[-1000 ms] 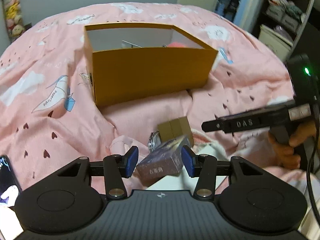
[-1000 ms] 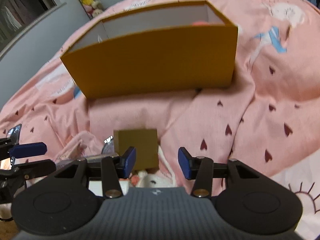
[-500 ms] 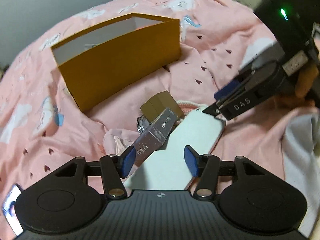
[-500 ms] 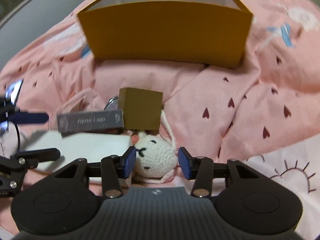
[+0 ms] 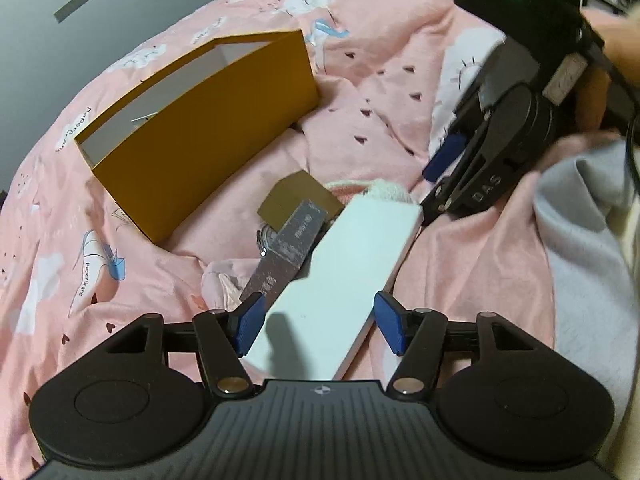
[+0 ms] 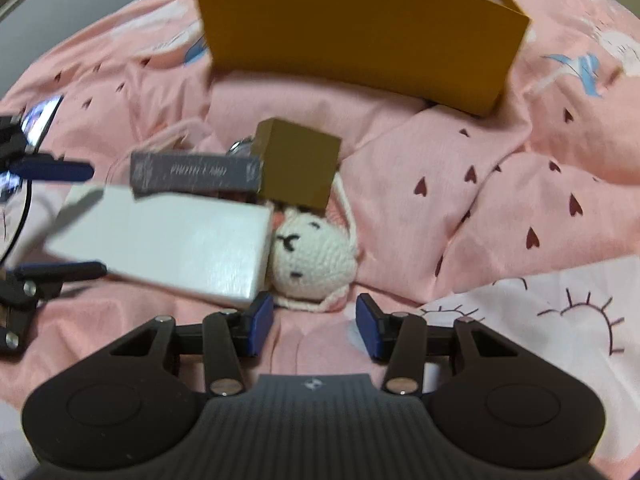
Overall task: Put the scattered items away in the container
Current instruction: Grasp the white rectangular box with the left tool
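The orange open-topped box (image 5: 208, 136) (image 6: 360, 36) stands on the pink bedding. Before it lies a heap: a long white box (image 5: 340, 280) (image 6: 168, 248), a grey card box (image 5: 288, 248) (image 6: 192, 170), a small brown box (image 5: 292, 200) (image 6: 300, 168) and a white crochet bunny (image 6: 312, 256). My left gripper (image 5: 316, 326) (image 6: 96, 220) straddles the white box's near end; its jaws are opening and the pads do not press it. My right gripper (image 6: 314, 322) (image 5: 436, 184) is open just short of the bunny, with nothing between its fingers.
A round metal item (image 5: 264, 238) peeks out under the card box. A phone (image 6: 40, 114) lies on the bedding to the left. Grey cloth (image 5: 580, 240) lies at the right, and a hand (image 5: 616, 36) holds the right gripper. Pink bedding lies rumpled all around.
The left gripper let go of the grey card box, rolled, widened and now straddles the white box. The right gripper came closer to the bunny, which is now fully in view.
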`<state>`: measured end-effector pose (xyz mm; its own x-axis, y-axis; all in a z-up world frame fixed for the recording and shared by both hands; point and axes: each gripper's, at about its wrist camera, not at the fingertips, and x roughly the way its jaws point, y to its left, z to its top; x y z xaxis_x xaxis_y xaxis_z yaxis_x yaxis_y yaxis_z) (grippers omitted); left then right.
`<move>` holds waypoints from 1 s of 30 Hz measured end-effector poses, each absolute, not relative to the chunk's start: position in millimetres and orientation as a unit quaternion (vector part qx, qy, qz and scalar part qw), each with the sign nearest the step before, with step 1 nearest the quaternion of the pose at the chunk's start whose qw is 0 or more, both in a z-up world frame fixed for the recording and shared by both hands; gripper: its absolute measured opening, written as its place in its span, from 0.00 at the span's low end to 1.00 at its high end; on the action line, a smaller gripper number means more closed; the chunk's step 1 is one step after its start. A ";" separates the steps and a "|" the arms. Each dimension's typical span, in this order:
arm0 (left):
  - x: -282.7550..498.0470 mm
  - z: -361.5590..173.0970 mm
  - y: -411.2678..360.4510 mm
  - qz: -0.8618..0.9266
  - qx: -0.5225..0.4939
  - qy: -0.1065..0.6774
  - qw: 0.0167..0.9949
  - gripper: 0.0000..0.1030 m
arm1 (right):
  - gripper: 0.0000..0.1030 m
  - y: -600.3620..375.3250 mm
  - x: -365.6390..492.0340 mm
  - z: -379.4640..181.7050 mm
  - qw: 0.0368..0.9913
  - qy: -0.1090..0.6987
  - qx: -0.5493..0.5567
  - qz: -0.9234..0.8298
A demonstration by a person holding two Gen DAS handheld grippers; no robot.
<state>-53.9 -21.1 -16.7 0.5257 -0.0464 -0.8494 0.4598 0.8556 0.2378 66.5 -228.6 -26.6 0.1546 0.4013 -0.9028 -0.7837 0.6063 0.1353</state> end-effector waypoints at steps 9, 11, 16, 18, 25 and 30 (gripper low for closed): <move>-39.4 -38.4 -20.1 -0.132 0.216 0.475 0.843 0.87 | 0.40 -212.8 66.2 -42.3 0.729 0.516 -0.183 0.412; -34.5 -40.2 -16.6 -0.126 0.203 0.481 0.844 0.87 | 0.40 -210.7 70.6 -42.1 0.730 0.518 -0.177 0.410; -24.1 -48.2 -17.6 -0.090 0.210 0.467 0.854 0.85 | 0.42 -203.5 78.0 -41.2 0.736 0.510 -0.174 0.410; -21.0 -51.5 -18.8 -0.070 0.214 0.455 0.862 0.84 | 0.43 -202.3 80.4 -38.9 0.742 0.499 -0.171 0.413; -2.8 -50.4 -9.5 -0.020 0.166 0.433 0.885 0.81 | 0.38 -191.1 101.6 -18.5 0.786 0.446 -0.137 0.406; -0.1 -46.3 -4.6 -0.011 0.165 0.436 0.885 0.81 | 0.39 -186.8 105.8 -11.4 0.783 0.441 -0.123 0.421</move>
